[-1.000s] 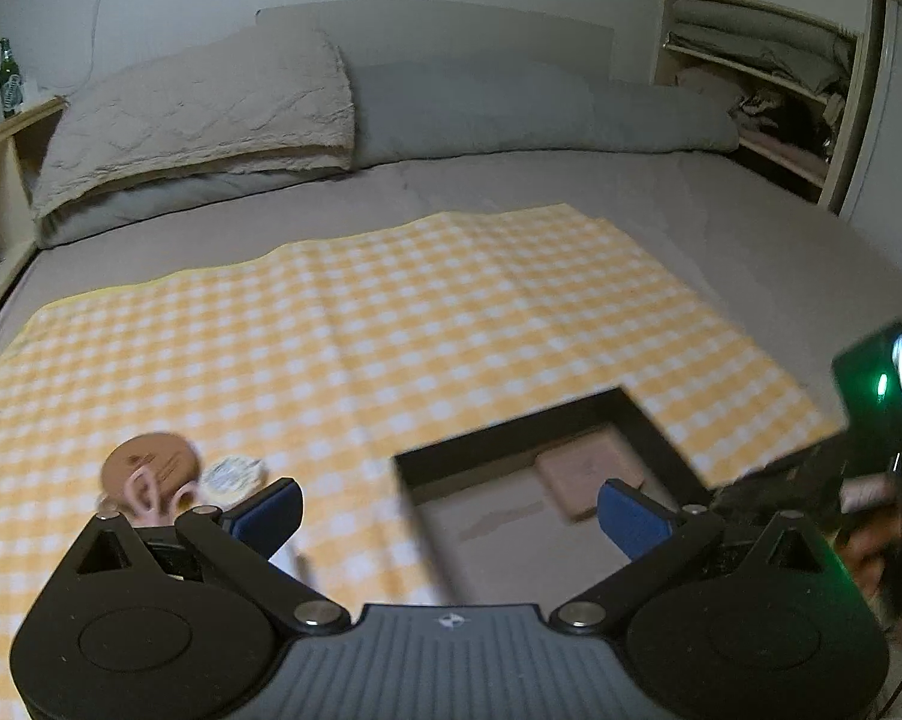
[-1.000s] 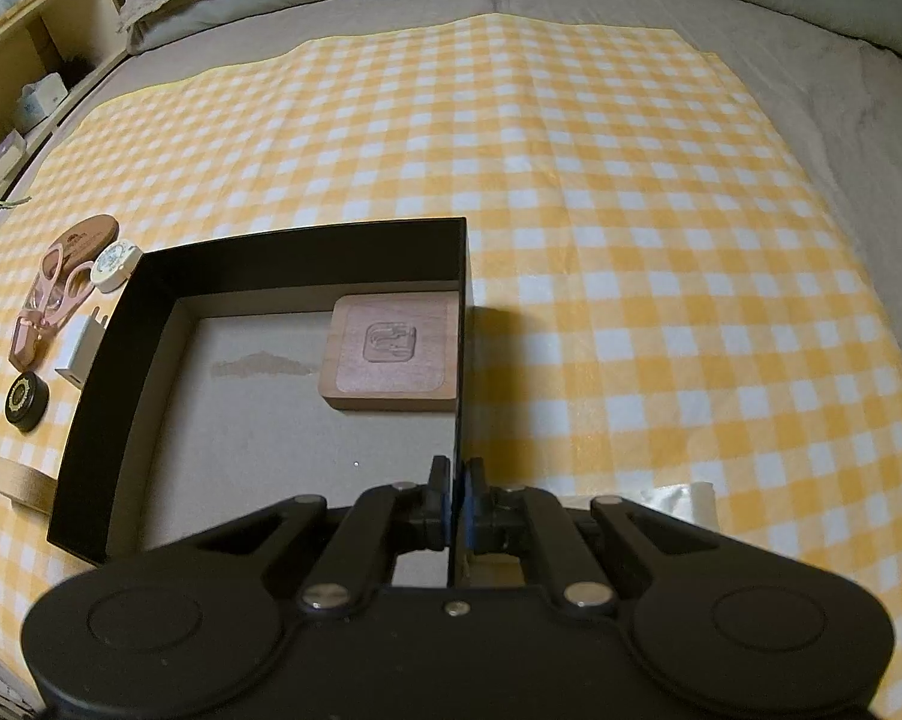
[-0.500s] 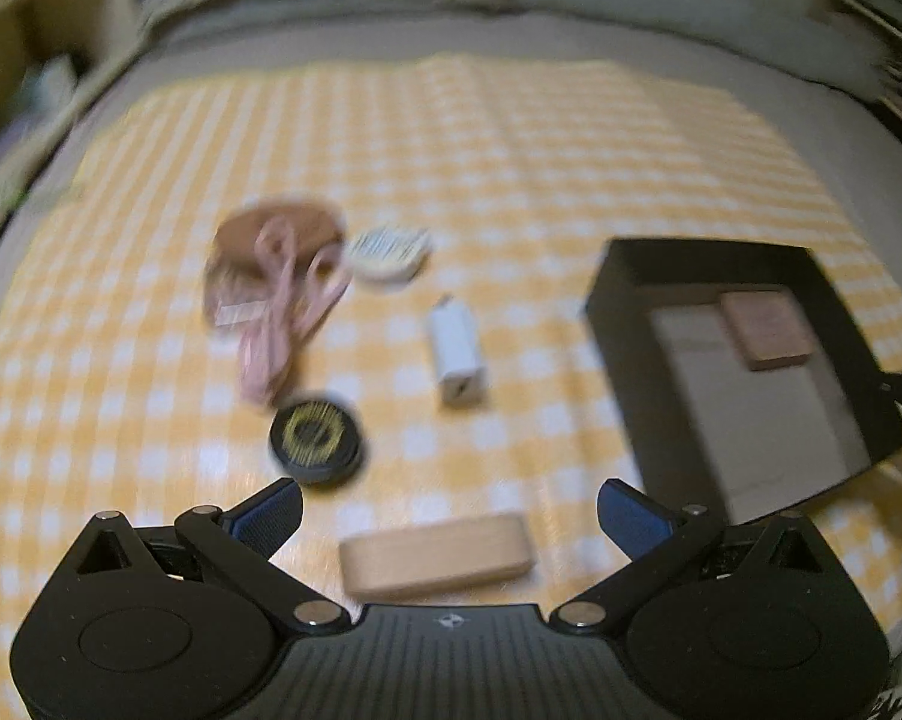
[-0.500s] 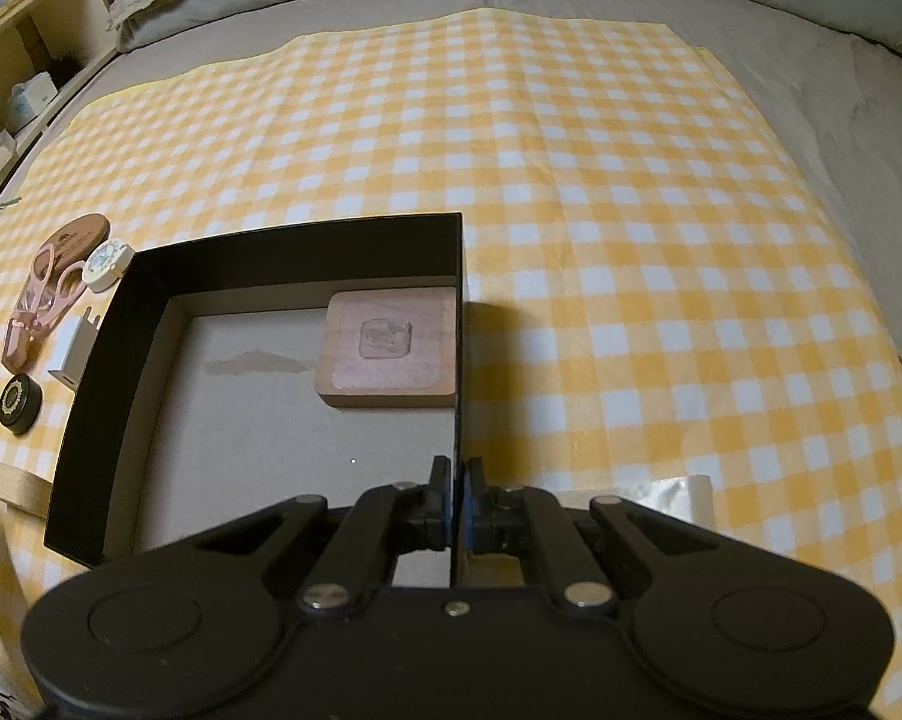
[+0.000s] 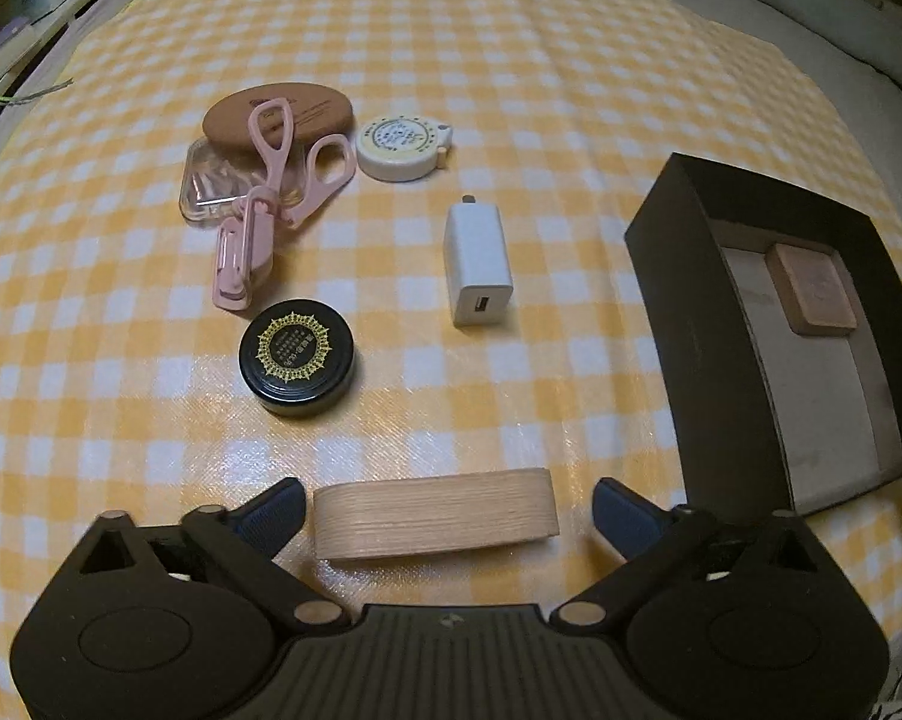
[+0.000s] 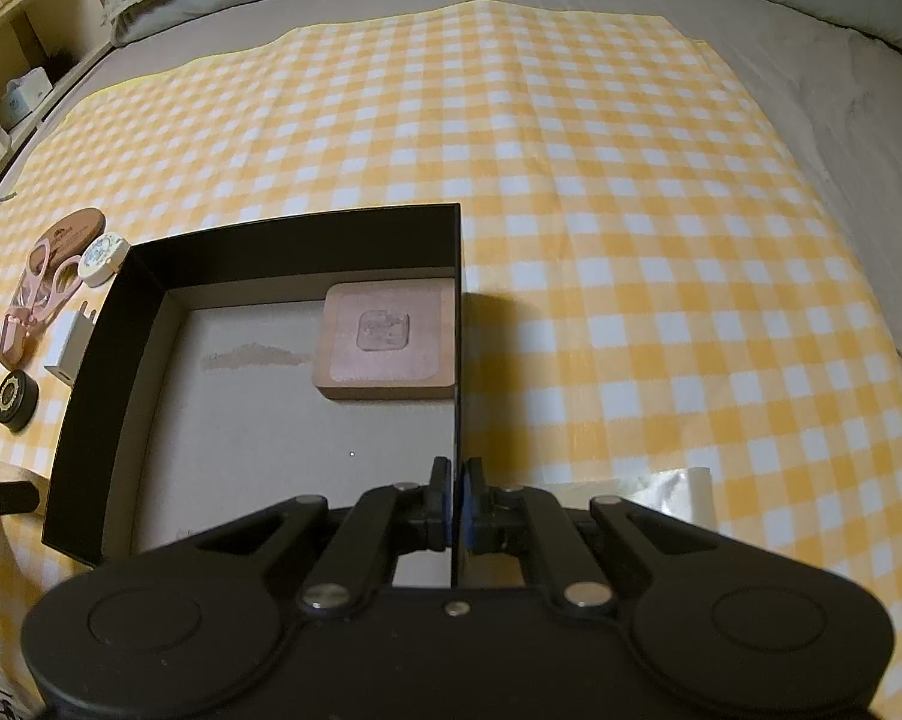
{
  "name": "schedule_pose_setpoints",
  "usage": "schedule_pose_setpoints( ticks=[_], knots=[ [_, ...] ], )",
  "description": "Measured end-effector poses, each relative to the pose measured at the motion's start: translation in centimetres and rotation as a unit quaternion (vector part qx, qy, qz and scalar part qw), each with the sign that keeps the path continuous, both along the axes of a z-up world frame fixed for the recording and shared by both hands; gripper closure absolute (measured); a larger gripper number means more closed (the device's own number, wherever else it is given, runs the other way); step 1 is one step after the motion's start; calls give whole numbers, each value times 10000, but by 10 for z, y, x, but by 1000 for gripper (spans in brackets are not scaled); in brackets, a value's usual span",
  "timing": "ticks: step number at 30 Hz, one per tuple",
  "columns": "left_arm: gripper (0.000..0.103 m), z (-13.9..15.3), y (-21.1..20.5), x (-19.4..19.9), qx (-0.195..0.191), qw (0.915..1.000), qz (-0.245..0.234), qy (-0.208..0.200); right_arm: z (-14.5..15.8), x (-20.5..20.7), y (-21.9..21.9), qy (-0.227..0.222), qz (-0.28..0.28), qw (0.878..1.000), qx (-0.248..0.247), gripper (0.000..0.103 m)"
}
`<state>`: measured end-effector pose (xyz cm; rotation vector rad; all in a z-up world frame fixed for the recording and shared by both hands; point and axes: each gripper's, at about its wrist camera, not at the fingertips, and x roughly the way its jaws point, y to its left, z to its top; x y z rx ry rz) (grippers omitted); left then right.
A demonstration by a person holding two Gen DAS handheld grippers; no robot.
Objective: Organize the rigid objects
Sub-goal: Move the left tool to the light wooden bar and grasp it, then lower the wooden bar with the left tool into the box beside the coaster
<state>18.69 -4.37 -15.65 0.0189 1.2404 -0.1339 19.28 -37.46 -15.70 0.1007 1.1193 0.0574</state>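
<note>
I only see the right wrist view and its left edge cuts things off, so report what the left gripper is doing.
Observer: The left gripper is open, its fingers on either side of a wooden block that lies crosswise on the cloth.
Operator: Say whether they touch it.
Observer: No. A gap shows at each end of the block.
Operator: Tell me what is buried in the far pile.
Observer: A clear case lies under the pink curler and the brown oval.
</note>
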Motion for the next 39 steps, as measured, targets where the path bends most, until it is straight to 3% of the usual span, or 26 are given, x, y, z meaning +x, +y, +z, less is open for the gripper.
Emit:
schedule_pose_setpoints(
  ticks=[2,11,17,23,27,33,39],
  knots=[
    [15,-1,-1,1,40,10000,53,9,0,0,0,13,3,10000,-5,99],
    [15,1,2,4,40,10000,65,3,-2,1,1,58,45,10000,-29,99],
    [15,32,-9,5,-449,9980,195,-406,-2,2,1,70,54,10000,-37,99],
    [15,66,-50,12,-988,9915,-20,-844,-2,2,1,74,58,9999,-40,99],
    [15,75,-84,17,-1132,9887,-232,-959,-2,2,1,76,59,9999,-42,99],
    [15,70,-127,32,-1090,9876,-386,-1062,-2,2,1,84,52,9999,-31,99],
    [15,40,-153,59,-750,9924,-242,-943,-3,1,2,118,35,9999,-61,99]
  ],
)
